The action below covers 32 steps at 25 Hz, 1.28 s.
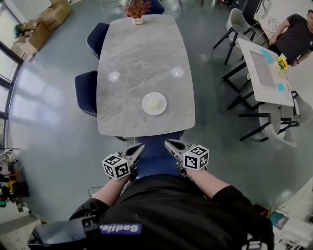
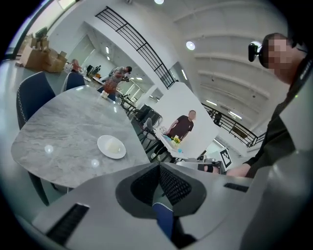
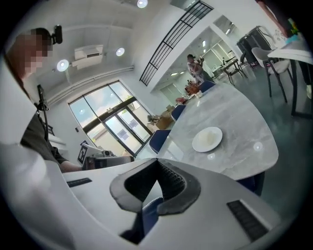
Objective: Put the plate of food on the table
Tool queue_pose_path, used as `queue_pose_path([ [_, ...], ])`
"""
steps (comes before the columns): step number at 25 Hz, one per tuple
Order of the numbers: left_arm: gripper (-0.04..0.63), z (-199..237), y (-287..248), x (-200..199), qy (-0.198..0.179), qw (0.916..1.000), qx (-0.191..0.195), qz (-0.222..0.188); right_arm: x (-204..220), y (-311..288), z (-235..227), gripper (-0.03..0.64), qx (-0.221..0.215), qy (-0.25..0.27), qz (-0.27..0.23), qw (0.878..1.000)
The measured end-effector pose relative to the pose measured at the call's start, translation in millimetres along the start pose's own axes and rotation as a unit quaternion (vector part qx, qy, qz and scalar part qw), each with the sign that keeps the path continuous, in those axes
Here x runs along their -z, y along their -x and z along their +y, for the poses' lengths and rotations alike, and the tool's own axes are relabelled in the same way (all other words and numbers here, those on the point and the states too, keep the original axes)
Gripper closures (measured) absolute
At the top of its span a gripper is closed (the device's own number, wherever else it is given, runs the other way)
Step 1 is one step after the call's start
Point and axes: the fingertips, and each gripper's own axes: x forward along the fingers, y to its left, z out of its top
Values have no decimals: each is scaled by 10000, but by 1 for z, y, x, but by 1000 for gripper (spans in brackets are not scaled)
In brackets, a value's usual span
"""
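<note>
A white plate point(image 1: 154, 103) with pale food stands on the grey marble table point(image 1: 142, 53), near the table's front edge. The same plate point(image 2: 111, 146) shows in the left gripper view, and the plate point(image 3: 207, 138) also shows in the right gripper view. My left gripper point(image 1: 140, 146) and right gripper point(image 1: 168, 142) are held close to my body, short of the table edge and apart from the plate. In both gripper views the left gripper point(image 2: 159, 165) and the right gripper point(image 3: 157, 160) have their tips together with nothing between them.
A dark blue chair point(image 1: 157, 152) is tucked in under the near table end between my grippers. Two more blue chairs point(image 1: 87, 92) line the left side. A potted plant point(image 1: 138, 10) stands at the far end. A person sits by a white table point(image 1: 264, 73) at the right.
</note>
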Motion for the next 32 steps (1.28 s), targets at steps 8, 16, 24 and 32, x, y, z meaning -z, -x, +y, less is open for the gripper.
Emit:
queue_pose_path([
  [8, 586, -42, 5, -15, -679, 9971, 348, -71, -11, 9, 61, 606, -324, 1536, 69, 9876],
  [16, 586, -85, 11, -43, -1455, 9843, 925, -367, -21, 13, 95, 606, -643, 2325, -198, 9703],
  [24, 586, -140, 26, -78, -2202, 9650, 1274, -641, -46, 31, 127, 606, -798, 2992, -445, 9498],
  [32, 586, -160, 36, -89, -2329, 9599, 1341, -792, -62, 38, 158, 606, -1055, 2863, -711, 9497],
])
